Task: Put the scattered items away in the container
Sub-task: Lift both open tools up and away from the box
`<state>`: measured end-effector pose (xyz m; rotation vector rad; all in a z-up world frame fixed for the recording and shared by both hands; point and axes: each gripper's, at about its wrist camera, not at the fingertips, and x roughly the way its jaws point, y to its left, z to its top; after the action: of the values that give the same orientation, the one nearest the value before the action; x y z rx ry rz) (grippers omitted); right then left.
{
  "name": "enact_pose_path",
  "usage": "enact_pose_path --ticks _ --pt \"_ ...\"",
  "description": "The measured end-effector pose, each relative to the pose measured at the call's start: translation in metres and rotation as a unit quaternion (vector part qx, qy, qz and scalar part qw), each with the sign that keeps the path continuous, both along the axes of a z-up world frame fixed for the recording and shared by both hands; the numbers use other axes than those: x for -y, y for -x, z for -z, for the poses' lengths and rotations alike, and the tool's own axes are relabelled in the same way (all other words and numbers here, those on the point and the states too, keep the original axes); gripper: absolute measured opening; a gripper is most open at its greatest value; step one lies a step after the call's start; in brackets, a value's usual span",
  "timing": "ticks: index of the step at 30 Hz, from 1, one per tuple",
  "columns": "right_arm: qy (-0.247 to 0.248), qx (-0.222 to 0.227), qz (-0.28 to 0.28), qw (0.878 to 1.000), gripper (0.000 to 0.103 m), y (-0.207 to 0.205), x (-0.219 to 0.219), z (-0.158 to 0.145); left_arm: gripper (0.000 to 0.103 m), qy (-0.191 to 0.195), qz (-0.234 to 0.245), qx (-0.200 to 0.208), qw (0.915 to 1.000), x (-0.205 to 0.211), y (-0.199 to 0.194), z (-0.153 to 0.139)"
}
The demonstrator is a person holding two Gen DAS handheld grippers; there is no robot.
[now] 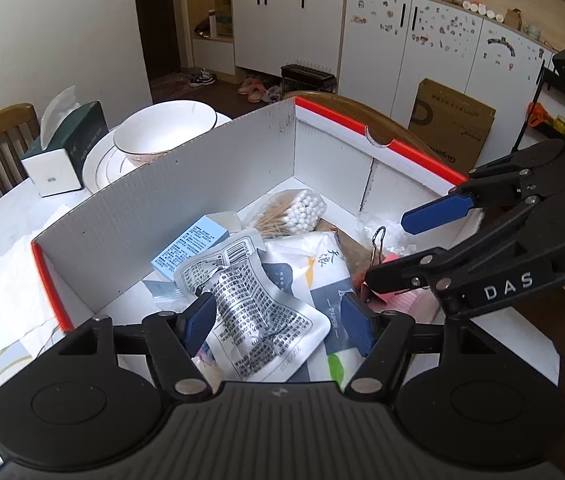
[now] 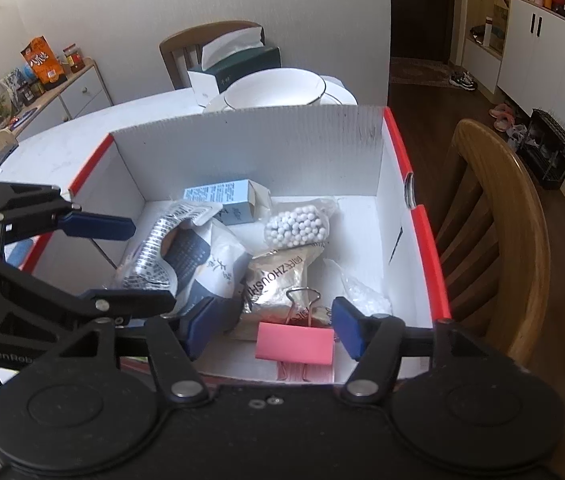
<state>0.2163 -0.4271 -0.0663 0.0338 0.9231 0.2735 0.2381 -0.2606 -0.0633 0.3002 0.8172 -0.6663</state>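
Note:
A white cardboard box with red rims stands on the table and holds several items: a silver printed pouch, a light blue carton, a bag of cotton swabs, a white tissue pack, a foil packet and a pink binder clip. My left gripper is open over the pouch, holding nothing. My right gripper is open just above the pink clip, holding nothing.
A white bowl on plates and a green tissue box stand behind the box. A wooden chair stands at the box's right side. A white napkin lies left of the box.

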Motion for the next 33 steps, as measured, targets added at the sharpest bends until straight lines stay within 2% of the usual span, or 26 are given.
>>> enact_pose_path --ticks 21,24,28,33 --pt "-0.006 0.052 0.004 0.999 0.069 0.034 -0.019 -0.042 0.068 0.081 -0.068 0.013 0.9943 -0.053 0.035 -0.036" --pt "-0.005 0.058 0.008 0.998 0.071 0.039 -0.023 -0.046 0.075 0.087 -0.077 0.011 0.9932 -0.061 0.039 -0.037" --pt "-0.003 0.067 0.014 0.998 0.075 0.046 -0.028 -0.050 0.076 0.091 -0.086 0.010 0.9921 -0.071 0.043 -0.038" --pt "0.002 0.084 0.027 0.996 0.080 0.054 -0.034 -0.056 0.082 0.093 -0.093 0.010 0.9912 -0.082 0.046 -0.040"
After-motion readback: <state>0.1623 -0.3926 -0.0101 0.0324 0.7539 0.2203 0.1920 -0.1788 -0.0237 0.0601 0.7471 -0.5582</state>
